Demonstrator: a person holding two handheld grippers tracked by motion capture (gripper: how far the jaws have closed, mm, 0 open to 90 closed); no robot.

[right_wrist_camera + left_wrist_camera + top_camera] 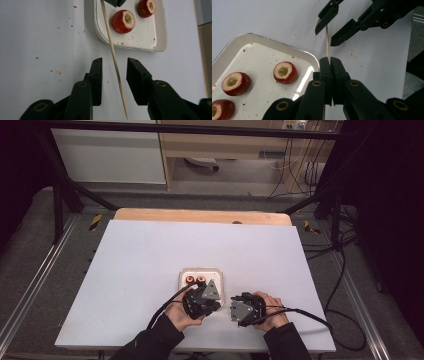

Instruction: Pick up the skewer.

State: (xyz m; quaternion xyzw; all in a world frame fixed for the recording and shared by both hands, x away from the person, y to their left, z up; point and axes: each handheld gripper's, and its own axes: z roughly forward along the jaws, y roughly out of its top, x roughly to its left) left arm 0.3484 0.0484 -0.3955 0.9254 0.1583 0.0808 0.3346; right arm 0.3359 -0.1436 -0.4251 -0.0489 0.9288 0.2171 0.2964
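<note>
nearest, two sleeved forearms at the desk's (pixel 140 255) front edge, one set of tongs in each hand.

left tongs (pixel 329 60): jaws clenched on a thin wooden skewer (pixel 327 42), held at one end, just beside the tray's corner; skewer runs on from the tips across the white desk.

right tongs (pixel 114 65): jaws apart, one on each side of the skewer, pads not touching it; no grip. seen from the left tongs' camera they straddle the skewer's far part.

tray (pixel 161 37): white, rounded corners, just beyond both tongs, near mid-desk; red crumbs scattered in it and on the desk around.

fruit (pixel 285 72): red, cored, pale inside, hollows up; three lying apart in the tray.

beyond: bare desk top, wooden strip at far edge, black frame, cables on floor.
</note>
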